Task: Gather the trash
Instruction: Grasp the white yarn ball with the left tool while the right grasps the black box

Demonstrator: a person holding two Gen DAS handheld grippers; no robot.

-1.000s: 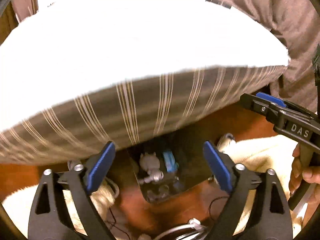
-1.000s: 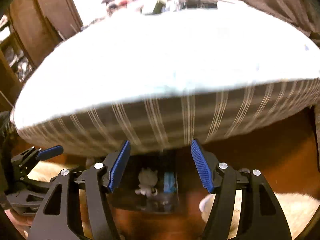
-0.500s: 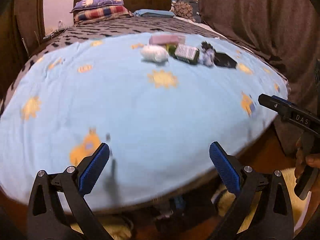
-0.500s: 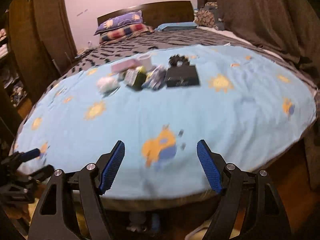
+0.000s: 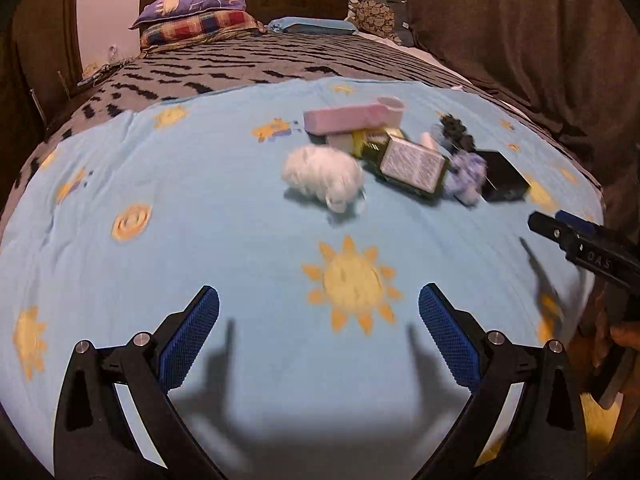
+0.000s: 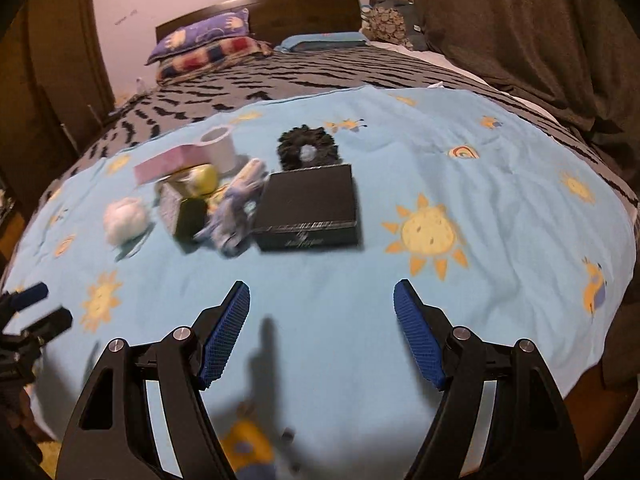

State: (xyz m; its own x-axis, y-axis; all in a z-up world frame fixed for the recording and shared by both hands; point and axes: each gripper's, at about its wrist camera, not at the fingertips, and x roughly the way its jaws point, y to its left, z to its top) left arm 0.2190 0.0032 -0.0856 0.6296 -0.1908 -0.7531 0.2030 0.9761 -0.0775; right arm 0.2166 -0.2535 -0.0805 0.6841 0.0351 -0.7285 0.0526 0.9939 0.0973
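While both jaws stand wide: nothing is held between them.
Left gripper (image 5: 319,334): hovers over the near part of the light blue sheet (image 5: 224,216), blue pads spread, above a printed sun.
Right gripper (image 6: 322,332): hovers over the same sheet, blue pads spread, the black box ahead of it.
Trash cluster: lies mid-sheet, well apart from both grippers.
White wad (image 5: 322,176): nearest the left gripper, at the cluster's left end.
Dark printed carton (image 5: 412,166): just right of the wad.
Crumpled lilac piece (image 6: 236,210): touching the black box (image 6: 308,208).
Pink box (image 5: 344,119): behind the carton.
Black scrunchie (image 6: 308,148): just behind the black box.
Pillows (image 5: 196,14): stacked at the headboard, far end of the bed.
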